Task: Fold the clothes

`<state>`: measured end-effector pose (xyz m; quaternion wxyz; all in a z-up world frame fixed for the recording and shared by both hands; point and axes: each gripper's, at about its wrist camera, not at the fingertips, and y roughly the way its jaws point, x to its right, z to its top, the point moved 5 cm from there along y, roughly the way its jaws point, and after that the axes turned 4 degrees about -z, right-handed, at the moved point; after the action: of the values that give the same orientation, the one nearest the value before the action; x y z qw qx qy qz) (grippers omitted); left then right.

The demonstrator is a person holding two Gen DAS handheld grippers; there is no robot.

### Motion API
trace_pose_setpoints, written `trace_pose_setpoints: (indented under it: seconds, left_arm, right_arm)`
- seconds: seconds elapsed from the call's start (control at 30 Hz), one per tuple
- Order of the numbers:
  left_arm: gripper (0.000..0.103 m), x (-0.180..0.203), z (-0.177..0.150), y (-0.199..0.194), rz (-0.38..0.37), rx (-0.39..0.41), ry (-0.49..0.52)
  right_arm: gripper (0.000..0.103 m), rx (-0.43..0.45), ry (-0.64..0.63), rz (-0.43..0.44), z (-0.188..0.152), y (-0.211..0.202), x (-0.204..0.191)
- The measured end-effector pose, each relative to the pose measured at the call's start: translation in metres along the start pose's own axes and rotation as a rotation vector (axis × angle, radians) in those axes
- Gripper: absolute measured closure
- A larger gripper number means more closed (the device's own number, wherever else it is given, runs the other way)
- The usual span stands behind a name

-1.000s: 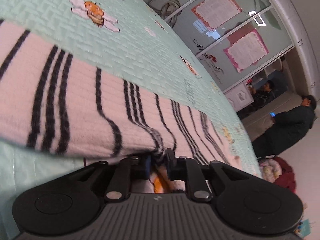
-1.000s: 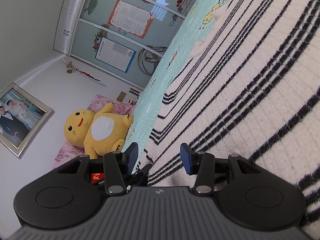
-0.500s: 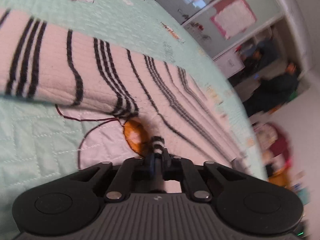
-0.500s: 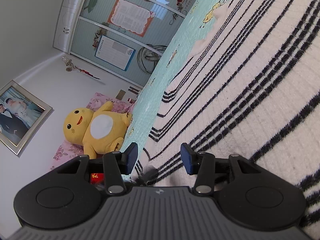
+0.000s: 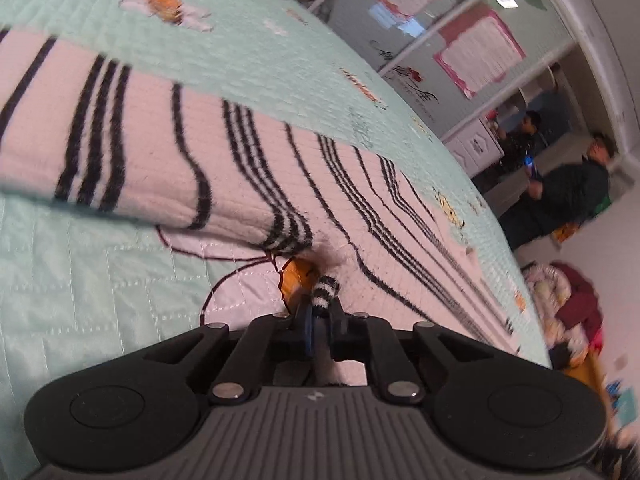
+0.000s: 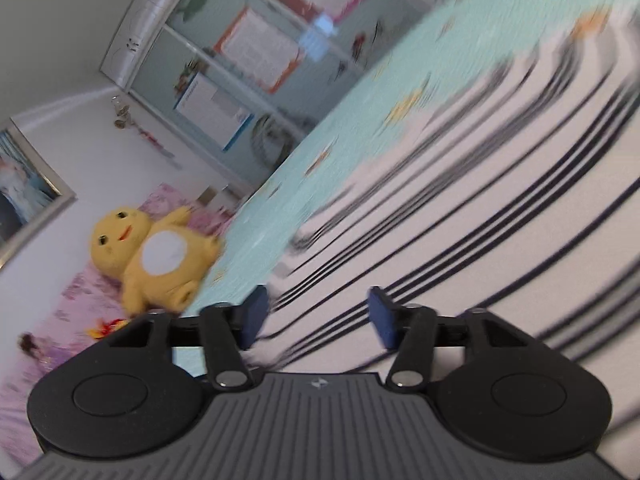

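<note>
As the right tool (image 6: 314, 312) widens empty, left tool (image 5: 320, 316) still pinches the sweater (image 5: 240, 168)

Left gripper (image 5: 320, 322) sits low at centre frame, its jaws pinched tight on a small tuft of the striped sweater (image 5: 192, 160), right at the garment's edge. The sweater, white with black stripes, stretches from the left edge towards the right across the mint quilted bed (image 5: 80, 280). An orange patch (image 5: 298, 280) on the quilt peeks out just above the gripper. At the far right, two people (image 5: 568, 192) stand by a doorway, blurred.
</note>
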<state>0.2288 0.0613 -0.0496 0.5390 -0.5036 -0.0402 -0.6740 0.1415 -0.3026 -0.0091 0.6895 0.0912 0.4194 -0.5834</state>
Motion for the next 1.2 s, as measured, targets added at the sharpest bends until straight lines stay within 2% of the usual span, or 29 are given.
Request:
trace_pose_setpoints:
  seconds: [0.1,0.2,0.23,0.3,0.33,0.37,0.43,0.5,0.53,0.57,0.67,0.8,0.9,1.03,1.07,1.13,1.2]
  left_arm:
    - [0.089,-0.001,-0.005,-0.011,-0.002,-0.007,-0.076]
    - [0.083,0.002,-0.013,-0.022,-0.015,-0.019,-0.094]
    - [0.080,0.003,-0.017,-0.025,-0.019,-0.022,-0.090]
    - [0.080,0.006,-0.021,-0.028,-0.014,-0.024,-0.060]
    - [0.082,0.008,-0.022,-0.028,0.006,-0.023,-0.025]
    - [0.091,0.011,-0.023,-0.027,0.025,-0.023,0.008]
    - [0.093,0.017,-0.024,-0.022,0.068,-0.023,0.057]
    - [0.094,0.022,-0.023,-0.019,0.107,-0.019,0.099]
    - [0.094,0.024,-0.022,-0.019,0.135,-0.013,0.131]
    - [0.094,0.025,-0.021,-0.020,0.161,-0.004,0.162]
    - [0.094,0.021,-0.021,-0.022,0.170,0.010,0.191]
    - [0.092,0.021,-0.021,-0.022,0.175,0.025,0.205]
    - [0.088,0.017,-0.020,-0.028,0.131,-0.006,0.114]
    - [0.058,0.013,-0.027,-0.047,0.057,-0.050,0.005]
    - [0.056,0.013,-0.032,-0.050,0.046,-0.054,0.005]
    - [0.056,0.015,-0.043,-0.055,0.038,-0.052,0.022]
    - [0.061,0.019,-0.052,-0.056,0.045,-0.038,0.047]
  right_arm:
    - [0.036,0.037,-0.022,-0.156,0.036,-0.039,0.055]
    - [0.036,-0.050,-0.002,-0.245,0.054,-0.041,0.103]
    - [0.036,-0.083,0.006,-0.243,0.056,-0.036,0.115]
    - [0.036,-0.091,0.043,-0.182,0.061,-0.028,0.128]
    - [0.036,-0.095,0.060,-0.152,0.064,-0.023,0.131]
    - [0.036,-0.105,0.073,-0.130,0.066,-0.015,0.132]
    - [0.037,-0.129,0.076,-0.088,0.070,0.000,0.132]
    - [0.048,-0.149,0.065,-0.069,0.075,0.011,0.132]
    - [0.088,-0.166,0.035,-0.097,0.076,0.015,0.133]
    - [0.099,-0.182,-0.007,-0.136,0.075,0.016,0.137]
    - [0.102,-0.179,-0.025,-0.125,0.081,0.003,0.158]
    - [0.101,-0.183,0.053,-0.096,0.085,-0.004,0.173]
    - [0.091,-0.197,0.050,-0.109,0.082,-0.009,0.162]
    - [0.062,-0.226,0.145,-0.067,0.069,-0.037,0.154]
    - [0.057,-0.233,0.157,-0.054,0.065,-0.046,0.152]
    - [0.057,-0.257,0.140,-0.034,0.050,-0.059,0.143]
    - [0.058,-0.291,0.094,-0.019,0.034,-0.061,0.129]
